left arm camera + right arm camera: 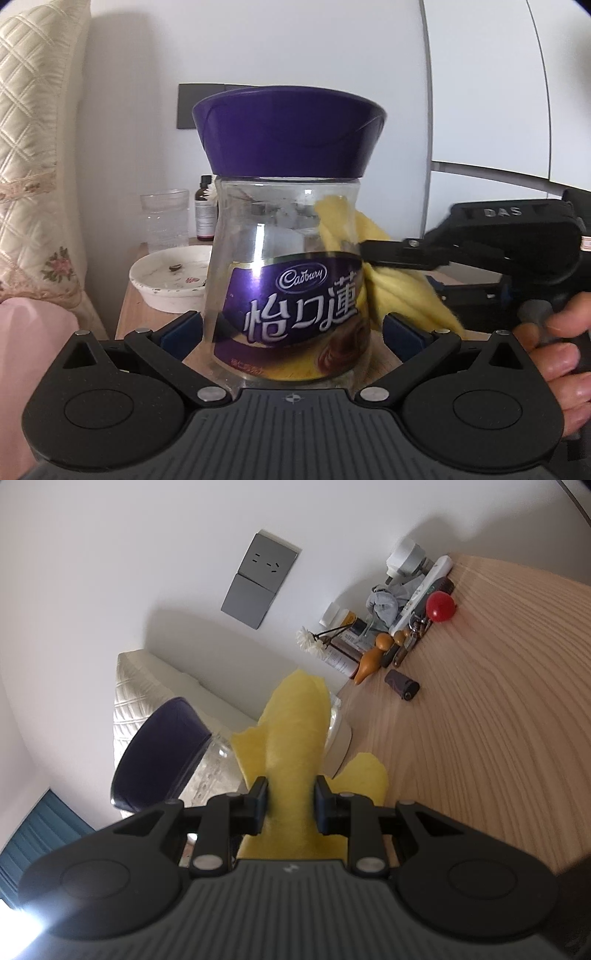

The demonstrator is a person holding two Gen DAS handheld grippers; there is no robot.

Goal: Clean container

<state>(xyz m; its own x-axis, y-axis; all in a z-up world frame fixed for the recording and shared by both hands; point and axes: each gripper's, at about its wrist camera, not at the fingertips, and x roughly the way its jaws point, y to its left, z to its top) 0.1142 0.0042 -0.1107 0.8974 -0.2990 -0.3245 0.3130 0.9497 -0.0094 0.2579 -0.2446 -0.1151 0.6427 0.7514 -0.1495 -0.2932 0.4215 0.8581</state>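
1. The clear jar (286, 280) stands between my left gripper's (291, 328) blue pads (181, 332); whether they press its glass I cannot tell.
2. My right gripper (291, 805) is clenched on the yellow cloth (291, 738), held against the jar's right side above the wooden table (480, 738).
3. My right hand (561, 354) wraps its grip, the gripper nearly level.
4. The jar is upright, purple lid (288, 133) on top.
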